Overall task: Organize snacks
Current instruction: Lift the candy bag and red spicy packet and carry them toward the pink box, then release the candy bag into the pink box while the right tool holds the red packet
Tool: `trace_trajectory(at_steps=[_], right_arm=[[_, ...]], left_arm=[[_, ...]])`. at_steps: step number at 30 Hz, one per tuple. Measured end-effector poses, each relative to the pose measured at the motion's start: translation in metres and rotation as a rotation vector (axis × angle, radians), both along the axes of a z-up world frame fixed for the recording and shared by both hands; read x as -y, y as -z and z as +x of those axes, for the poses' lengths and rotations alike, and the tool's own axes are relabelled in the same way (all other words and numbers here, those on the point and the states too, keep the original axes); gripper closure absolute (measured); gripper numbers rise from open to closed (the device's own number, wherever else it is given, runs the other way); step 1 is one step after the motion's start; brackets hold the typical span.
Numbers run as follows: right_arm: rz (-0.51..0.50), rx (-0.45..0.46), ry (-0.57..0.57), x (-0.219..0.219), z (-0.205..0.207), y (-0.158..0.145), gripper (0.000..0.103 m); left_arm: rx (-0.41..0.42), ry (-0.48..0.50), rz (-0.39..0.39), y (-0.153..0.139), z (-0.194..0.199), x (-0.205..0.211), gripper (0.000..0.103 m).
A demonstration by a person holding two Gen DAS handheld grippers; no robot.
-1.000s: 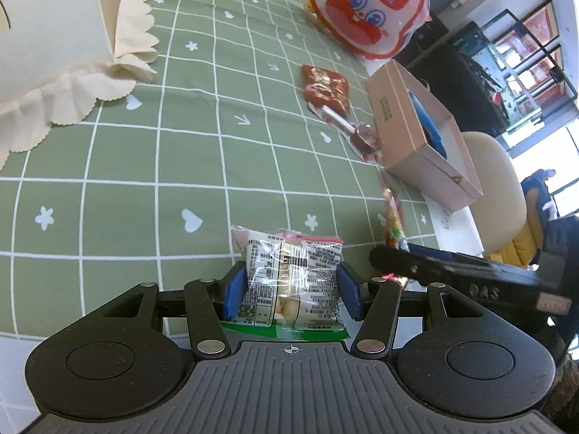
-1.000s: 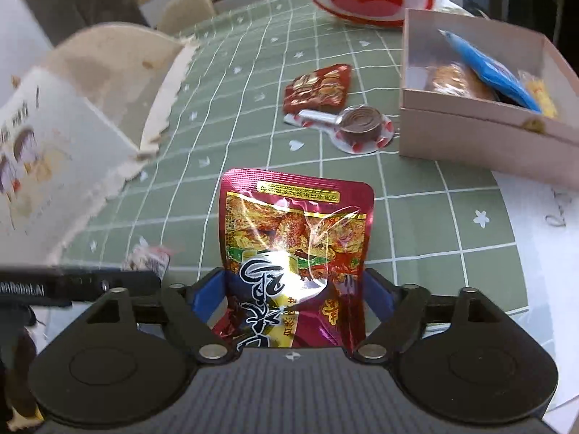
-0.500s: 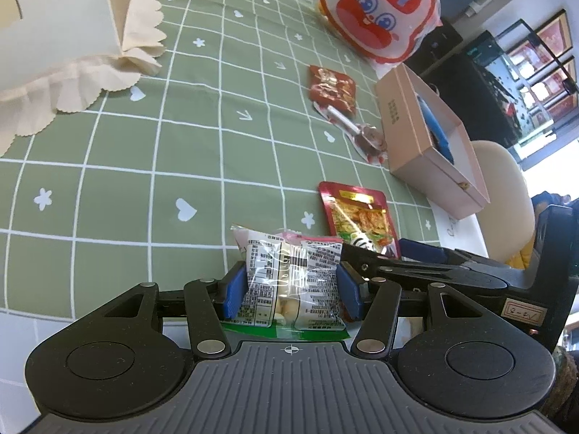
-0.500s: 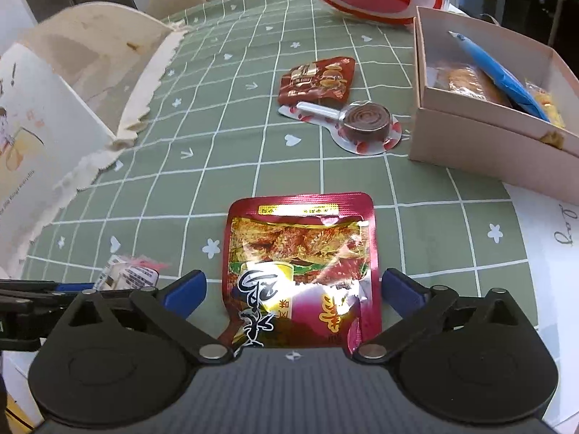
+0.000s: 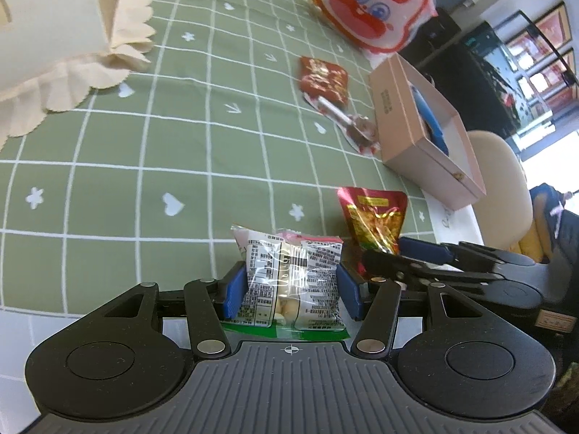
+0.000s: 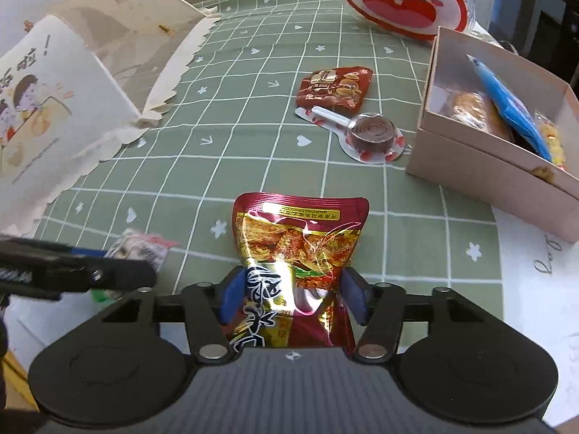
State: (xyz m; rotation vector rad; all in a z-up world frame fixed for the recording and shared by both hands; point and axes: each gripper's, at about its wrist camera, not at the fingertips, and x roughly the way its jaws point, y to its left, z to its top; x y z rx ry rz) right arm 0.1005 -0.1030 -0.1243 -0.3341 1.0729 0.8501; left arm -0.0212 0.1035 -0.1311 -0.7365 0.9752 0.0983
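Snacks pinched for boxing: clear packet in left gripper, red pouch crumpling as right gripper jaws close, low over green tablecloth, pink box nearby.

The right gripper, jaws just closing, is pinching the crinkled red snack pouch while the pink box is sitting at two o'clock.

Glossy crinkled foil pouch, clear shiny plastic packet, matt cardboard box, soft-looking checked tablecloth.
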Motion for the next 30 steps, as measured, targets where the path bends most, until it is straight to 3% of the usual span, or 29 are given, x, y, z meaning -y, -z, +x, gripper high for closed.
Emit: trace_trajectory(at_steps=[6, 10, 14, 18, 21, 23, 26, 28, 30], right_arm=[[0.034, 0.025, 0.027, 0.038, -0.007, -0.034, 0.050], [0.046, 0.062, 0.118, 0.068, -0.003, -0.059, 0.050], [0.039, 0.152, 0.217, 0.098, 0.000, -0.084, 0.050], [0.036, 0.249, 0.290, 0.123, 0.003, -0.102, 0.050], [0.035, 0.277, 0.339, 0.137, 0.005, -0.101, 0.050], [0.035, 0.280, 0.368, 0.146, 0.007, -0.096, 0.050], [0.037, 0.297, 0.398, 0.156, 0.006, -0.089, 0.050], [0.046, 0.293, 0.413, 0.163, 0.006, -0.084, 0.050], [0.051, 0.276, 0.426, 0.172, 0.007, -0.078, 0.050]], left_arm=[[0.031, 0.075, -0.005, -0.009, 0.009, 0.015, 0.044], [0.055, 0.165, -0.038, -0.017, 0.025, 0.033, 0.044], [0.183, 0.273, -0.024, -0.054, 0.063, 0.051, 0.044], [0.338, 0.338, 0.070, -0.099, 0.123, 0.067, 0.044], [0.407, 0.364, 0.117, -0.114, 0.181, 0.083, 0.044], [0.398, 0.353, 0.087, -0.108, 0.220, 0.090, 0.044], [0.316, 0.341, -0.002, -0.079, 0.275, 0.103, 0.043], [0.235, 0.337, 0.033, -0.057, 0.298, 0.115, 0.044], [0.173, 0.364, 0.127, -0.035, 0.311, 0.128, 0.043]])
